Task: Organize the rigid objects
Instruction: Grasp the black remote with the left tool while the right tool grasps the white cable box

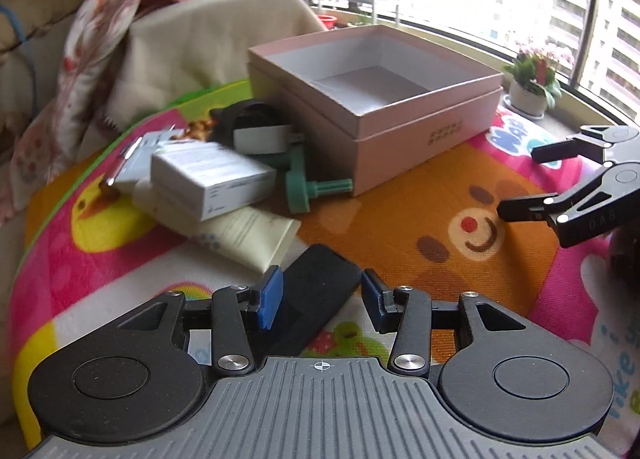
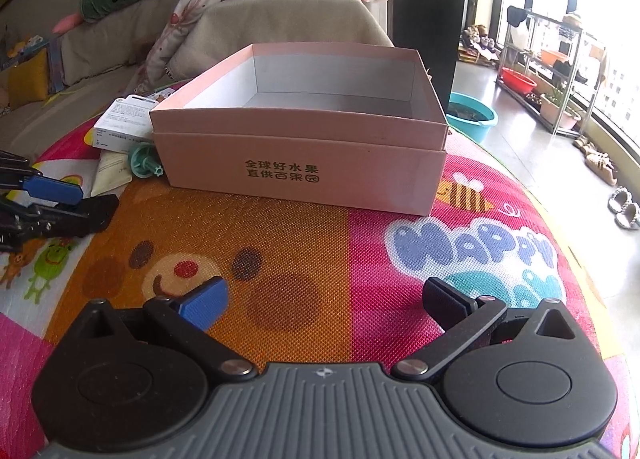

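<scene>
An open pink box (image 1: 400, 115) stands empty on the colourful play mat; it also shows in the right wrist view (image 2: 304, 175). Left of it lies a pile: white boxes (image 1: 208, 179), a cream tube (image 1: 240, 235), a green plastic part (image 1: 308, 191), a black-and-white item (image 1: 256, 131). A flat black case (image 1: 316, 291) lies between the fingers of my left gripper (image 1: 320, 299), which is open around it. My right gripper (image 2: 324, 299) is open and empty over the mat, in front of the box; it shows at the right in the left wrist view (image 1: 520, 183).
A sofa with a floral blanket (image 1: 120, 19) rises behind the pile. A potted plant (image 1: 532, 83) sits by the window at the mat's far edge. A teal basin (image 2: 472, 115) and a shelf rack (image 2: 540, 71) stand on the floor beyond the box.
</scene>
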A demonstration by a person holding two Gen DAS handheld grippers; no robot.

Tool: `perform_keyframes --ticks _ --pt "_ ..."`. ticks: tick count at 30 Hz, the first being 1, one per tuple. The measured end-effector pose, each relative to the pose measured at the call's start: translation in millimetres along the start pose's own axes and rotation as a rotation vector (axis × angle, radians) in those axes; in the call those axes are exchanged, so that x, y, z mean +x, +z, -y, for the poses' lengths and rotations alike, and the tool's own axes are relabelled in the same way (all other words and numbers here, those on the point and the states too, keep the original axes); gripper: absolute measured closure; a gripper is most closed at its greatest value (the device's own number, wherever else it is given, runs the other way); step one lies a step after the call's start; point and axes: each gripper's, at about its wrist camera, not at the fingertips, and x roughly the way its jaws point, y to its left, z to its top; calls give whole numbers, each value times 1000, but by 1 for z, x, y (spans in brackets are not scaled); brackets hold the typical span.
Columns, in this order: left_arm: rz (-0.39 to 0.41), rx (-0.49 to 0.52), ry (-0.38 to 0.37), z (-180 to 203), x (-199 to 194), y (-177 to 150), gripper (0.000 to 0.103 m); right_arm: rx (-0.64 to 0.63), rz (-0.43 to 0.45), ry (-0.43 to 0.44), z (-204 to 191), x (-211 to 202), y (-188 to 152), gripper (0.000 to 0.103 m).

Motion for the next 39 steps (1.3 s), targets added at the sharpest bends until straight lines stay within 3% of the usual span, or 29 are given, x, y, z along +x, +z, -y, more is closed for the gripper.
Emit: perform_keyframes --ticks 3,8,14,17,22,28,32,35,39 --pt "15 34 3 4 1 -2 52 -10 -6 -4 -1 0 1 0" --pt "20 176 31 16 -7 -14 53 -26 -15 3 -2 -1 3 0" --pt "28 120 64 -2 -4 -11 48 -56 -7 68 -14 -8 9 0" --pt "30 130 30 -7 2 -7 48 -83 8 71 -23 -10 15 0" --pt "18 41 -60 -26 6 -6 48 -117 38 97 -30 -23 17 0" --pt "27 15 -50 -18 -8 -20 58 -150 97 118 -41 -39 31 0" --pt "20 -45 58 -14 -26 -37 59 -206 179 175 -74 -43 67 0" --pt "43 -147 144 -22 -36 -51 59 -268 200 236 -113 -26 99 1" --pt "86 -281 142 -33 -44 -65 59 -330 114 246 -167 30 130 16"
